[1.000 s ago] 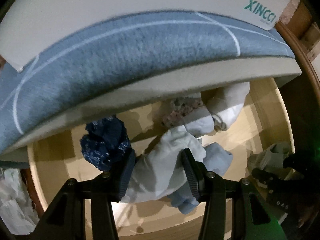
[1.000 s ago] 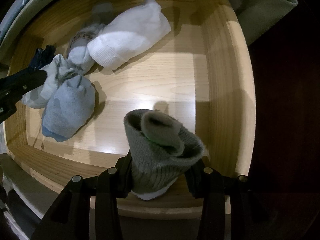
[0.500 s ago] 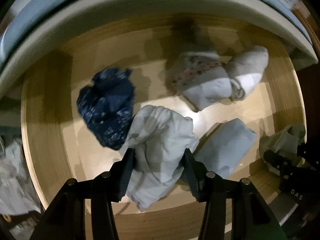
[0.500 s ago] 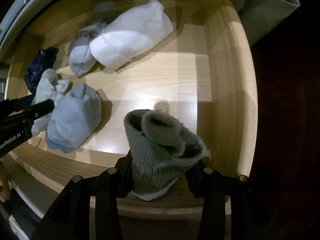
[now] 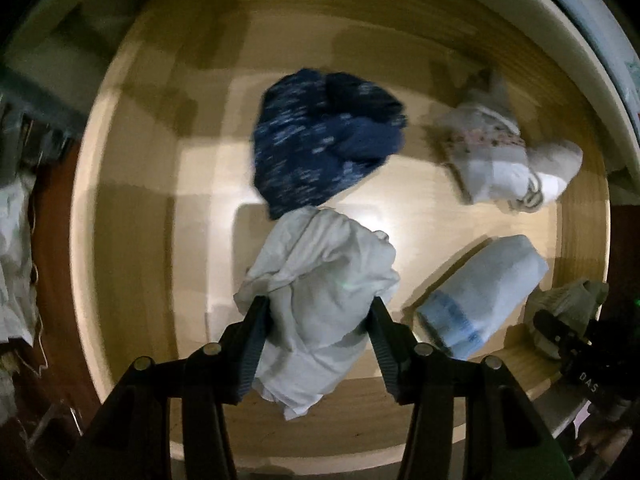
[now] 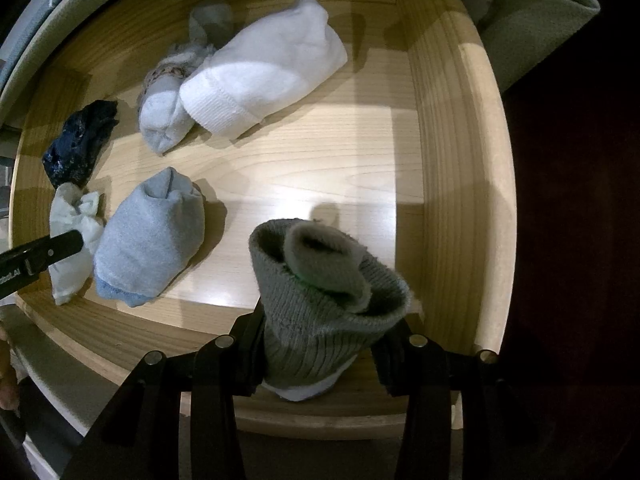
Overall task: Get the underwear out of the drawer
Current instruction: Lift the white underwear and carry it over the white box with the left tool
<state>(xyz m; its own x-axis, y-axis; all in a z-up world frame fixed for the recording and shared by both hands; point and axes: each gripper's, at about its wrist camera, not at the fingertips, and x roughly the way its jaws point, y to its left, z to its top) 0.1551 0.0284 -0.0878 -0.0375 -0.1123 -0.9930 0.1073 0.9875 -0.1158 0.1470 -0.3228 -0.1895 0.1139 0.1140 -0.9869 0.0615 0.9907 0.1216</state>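
Note:
My left gripper (image 5: 318, 320) is shut on a pale white bundle of underwear (image 5: 320, 276) and holds it over the open wooden drawer (image 5: 132, 208). That bundle also shows in the right wrist view (image 6: 74, 236). My right gripper (image 6: 320, 340) is shut on a grey-green rolled sock (image 6: 320, 296) at the drawer's front right corner. In the drawer lie a dark blue patterned bundle (image 5: 324, 140), a light blue rolled sock (image 6: 152, 232), a white rolled sock (image 6: 264, 76) and a patterned grey-white bundle (image 6: 168, 96).
The drawer's right wall (image 6: 452, 160) and front rim (image 6: 320, 420) stand close to my right gripper. A pale padded edge (image 5: 580, 28) overhangs the back of the drawer. White cloth (image 5: 16, 264) lies outside the drawer at the left.
My left gripper has lifted and drawn back with the white bundle, so the view now looks down into the drawer. My right gripper has stayed put with the grey-green sock.

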